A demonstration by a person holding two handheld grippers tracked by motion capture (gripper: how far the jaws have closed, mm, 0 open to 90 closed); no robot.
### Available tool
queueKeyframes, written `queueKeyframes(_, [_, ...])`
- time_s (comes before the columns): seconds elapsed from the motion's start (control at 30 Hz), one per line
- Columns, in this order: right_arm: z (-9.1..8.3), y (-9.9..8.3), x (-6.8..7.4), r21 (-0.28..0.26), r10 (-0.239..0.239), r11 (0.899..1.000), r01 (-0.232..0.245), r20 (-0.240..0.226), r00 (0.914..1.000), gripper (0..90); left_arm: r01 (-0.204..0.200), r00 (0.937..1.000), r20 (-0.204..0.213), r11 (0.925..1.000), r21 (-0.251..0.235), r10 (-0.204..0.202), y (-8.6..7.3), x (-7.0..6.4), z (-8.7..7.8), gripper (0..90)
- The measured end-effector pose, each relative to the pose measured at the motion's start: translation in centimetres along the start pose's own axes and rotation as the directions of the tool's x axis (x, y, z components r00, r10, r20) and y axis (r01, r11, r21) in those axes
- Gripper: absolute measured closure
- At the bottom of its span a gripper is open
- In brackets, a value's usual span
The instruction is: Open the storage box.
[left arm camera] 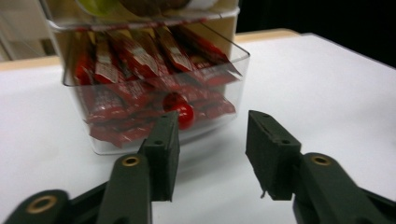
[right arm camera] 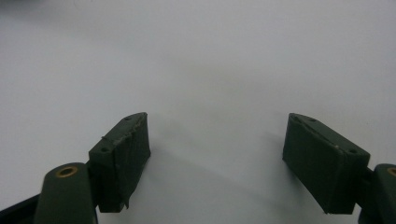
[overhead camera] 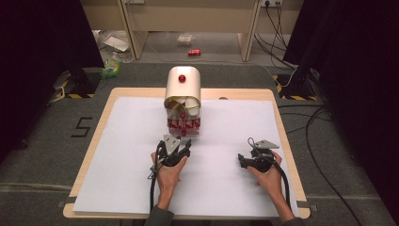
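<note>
A cream dispenser box (overhead camera: 183, 87) with a red knob on its top (overhead camera: 182, 78) stands at the middle back of the white sheet. Its clear bottom drawer (left arm camera: 154, 88) is pulled out and holds several red sachets (left arm camera: 135, 60). A red round knob (left arm camera: 183, 113) sits on the drawer's front. My left gripper (overhead camera: 184, 148) is open just in front of that drawer, and in the left gripper view (left arm camera: 211, 154) the knob shows past the left jaw. My right gripper (overhead camera: 244, 161) rests open over the bare sheet at the right, with nothing between its jaws in the right gripper view (right arm camera: 217, 158).
A white sheet (overhead camera: 122, 155) covers the wooden table (overhead camera: 106, 106). Beyond the table lie a red can (overhead camera: 194, 52), wrappers and cables on the floor. Black curtains hang at both sides.
</note>
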State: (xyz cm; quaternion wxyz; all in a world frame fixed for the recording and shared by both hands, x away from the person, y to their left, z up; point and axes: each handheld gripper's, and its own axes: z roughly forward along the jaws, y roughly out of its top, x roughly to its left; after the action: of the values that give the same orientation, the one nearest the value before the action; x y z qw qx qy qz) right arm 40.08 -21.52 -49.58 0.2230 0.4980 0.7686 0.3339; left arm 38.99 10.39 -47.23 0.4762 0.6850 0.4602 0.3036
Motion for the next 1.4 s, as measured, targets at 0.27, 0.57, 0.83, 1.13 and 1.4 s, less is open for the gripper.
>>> queueKeyframes(0.27, [0.0,0.0,0.0,0.000,-0.001,1.000,0.001,0.000,1.0000,23.4,-0.039,0.9982,0.046,0.9992,0.005,0.039,2.9,0.4,0.4,42.8])
queueKeyframes(0.57, [0.0,0.0,0.0,0.000,-0.001,1.000,0.001,0.000,1.0000,23.3,-0.055,0.9957,0.075,0.9984,0.015,0.054,3.3,2.1,1.0,37.6])
queueKeyframes(0.83, [0.0,0.0,0.0,0.000,-0.001,1.000,0.001,0.000,1.0000,23.3,-0.087,0.9921,0.097,0.9933,0.076,0.080,4.1,2.6,2.2,34.9])
queueKeyframes(1.13, [0.0,0.0,0.0,-0.001,-0.004,1.000,0.004,-0.001,1.0000,23.4,-0.102,0.9903,0.107,0.9873,0.122,0.089,4.1,3.2,3.3,33.9])
queueKeyframes(1.4, [0.0,0.0,0.0,-0.001,-0.004,1.000,0.004,0.000,1.0000,23.4,-0.090,0.9886,0.134,0.9827,0.162,0.069,4.3,3.6,3.5,33.6])
